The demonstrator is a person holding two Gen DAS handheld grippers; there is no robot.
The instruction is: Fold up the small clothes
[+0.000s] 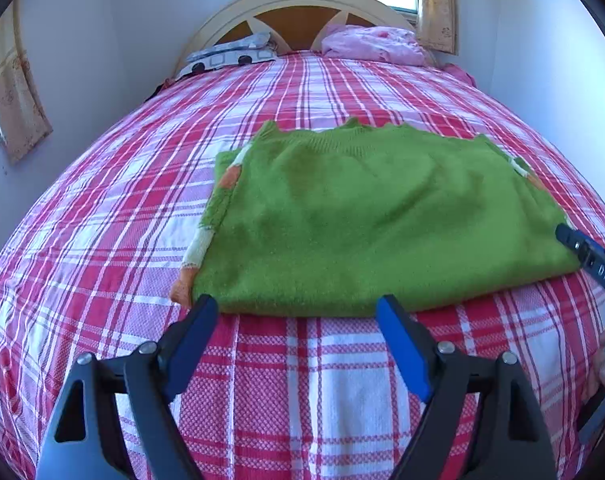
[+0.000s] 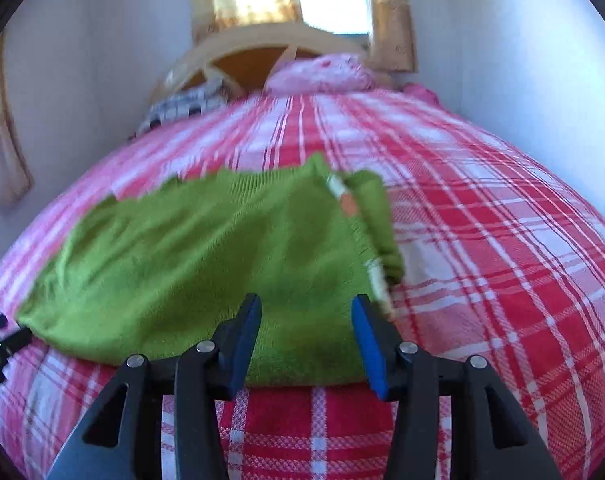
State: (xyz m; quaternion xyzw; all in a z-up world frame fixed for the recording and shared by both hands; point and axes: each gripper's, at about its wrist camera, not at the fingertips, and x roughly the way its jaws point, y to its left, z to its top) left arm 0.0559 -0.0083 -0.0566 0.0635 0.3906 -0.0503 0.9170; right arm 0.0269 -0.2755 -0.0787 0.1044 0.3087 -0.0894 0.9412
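Note:
A green knitted sweater lies folded flat on the red and white plaid bed. White and orange trim shows at its left and right edges. My left gripper is open and empty, its blue pads just short of the sweater's near folded edge. My right gripper is open and empty, over the sweater's near right corner on the bed. The right gripper's finger also shows at the right edge of the left wrist view. The right wrist view is blurred.
A wooden headboard stands at the far end. A grey patterned pillow and a pink bundle of bedding lie against it. White walls close in on both sides. Curtained windows are at the left and behind the headboard.

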